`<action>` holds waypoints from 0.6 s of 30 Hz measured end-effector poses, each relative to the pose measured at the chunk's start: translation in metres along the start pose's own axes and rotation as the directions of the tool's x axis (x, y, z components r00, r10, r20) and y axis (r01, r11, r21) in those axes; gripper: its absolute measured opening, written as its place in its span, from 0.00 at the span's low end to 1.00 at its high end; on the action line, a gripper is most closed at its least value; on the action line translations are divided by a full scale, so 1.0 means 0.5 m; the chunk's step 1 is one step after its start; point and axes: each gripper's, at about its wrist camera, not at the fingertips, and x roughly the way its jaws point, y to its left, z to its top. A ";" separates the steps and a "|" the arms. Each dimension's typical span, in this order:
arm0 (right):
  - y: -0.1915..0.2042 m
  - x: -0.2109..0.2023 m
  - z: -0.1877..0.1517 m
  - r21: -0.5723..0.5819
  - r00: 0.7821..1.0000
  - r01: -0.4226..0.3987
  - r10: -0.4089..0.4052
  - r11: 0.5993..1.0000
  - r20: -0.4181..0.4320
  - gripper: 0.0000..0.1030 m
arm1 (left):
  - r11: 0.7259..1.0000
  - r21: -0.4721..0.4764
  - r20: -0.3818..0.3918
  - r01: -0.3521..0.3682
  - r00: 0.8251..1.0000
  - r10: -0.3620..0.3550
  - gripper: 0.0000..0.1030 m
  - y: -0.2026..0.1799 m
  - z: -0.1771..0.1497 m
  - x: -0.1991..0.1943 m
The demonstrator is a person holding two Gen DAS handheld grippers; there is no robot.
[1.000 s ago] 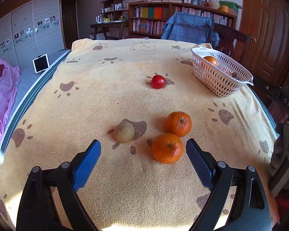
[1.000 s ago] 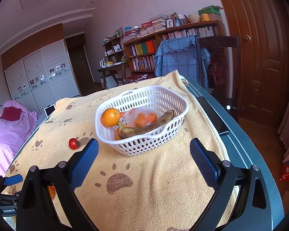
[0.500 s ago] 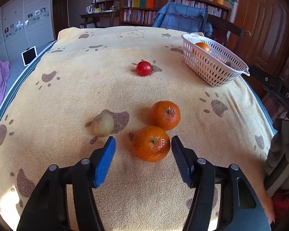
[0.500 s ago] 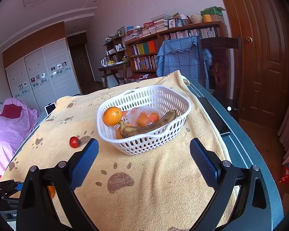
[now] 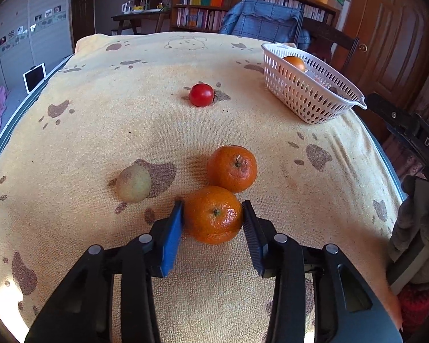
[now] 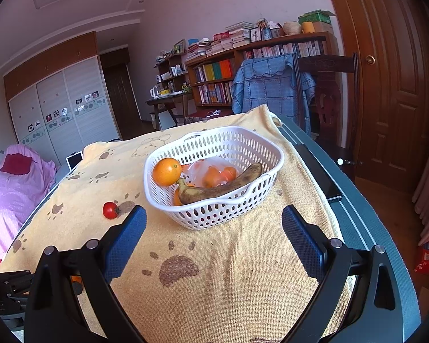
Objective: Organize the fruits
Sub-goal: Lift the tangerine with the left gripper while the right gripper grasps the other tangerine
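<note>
In the left wrist view my left gripper (image 5: 213,214) has its blue pads against both sides of the near orange mandarin (image 5: 213,218), which rests on the yellow towel. A second mandarin (image 5: 232,168) touches it just behind. A pale green-brown fruit (image 5: 133,183) lies to the left, and a red tomato (image 5: 202,94) farther back. The white basket (image 5: 306,94) stands at the far right. In the right wrist view my right gripper (image 6: 213,235) is open and empty, just in front of the basket (image 6: 214,214), which holds an orange (image 6: 167,171), a banana (image 6: 223,185) and bagged orange pieces.
A yellow paw-print towel (image 5: 157,131) covers the table. The tomato also shows in the right wrist view (image 6: 110,210), left of the basket. A dark phone (image 6: 319,174) lies along the table's right edge. A chair with a blue cover (image 6: 268,85) stands behind the table.
My left gripper moved forward and closed its jaws from wide open onto the near mandarin. My right gripper stayed open and almost still before the basket.
</note>
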 end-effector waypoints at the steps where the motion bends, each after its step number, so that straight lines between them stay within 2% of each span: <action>1: 0.000 0.000 0.000 -0.001 1.000 0.000 0.000 1.000 0.000 0.94 | 1.000 -0.001 0.001 0.001 1.000 -0.001 0.40 0.001 -0.001 -0.001; 12: 0.005 -0.001 0.000 -0.016 1.000 0.002 -0.002 1.000 0.007 0.94 | 1.000 -0.016 0.039 -0.020 0.999 0.021 0.40 0.014 -0.009 -0.036; 18: 0.033 -0.013 -0.005 -0.095 0.999 0.009 -0.006 0.995 0.032 0.94 | 0.999 -0.017 0.067 -0.032 0.997 0.033 0.40 0.027 -0.014 -0.064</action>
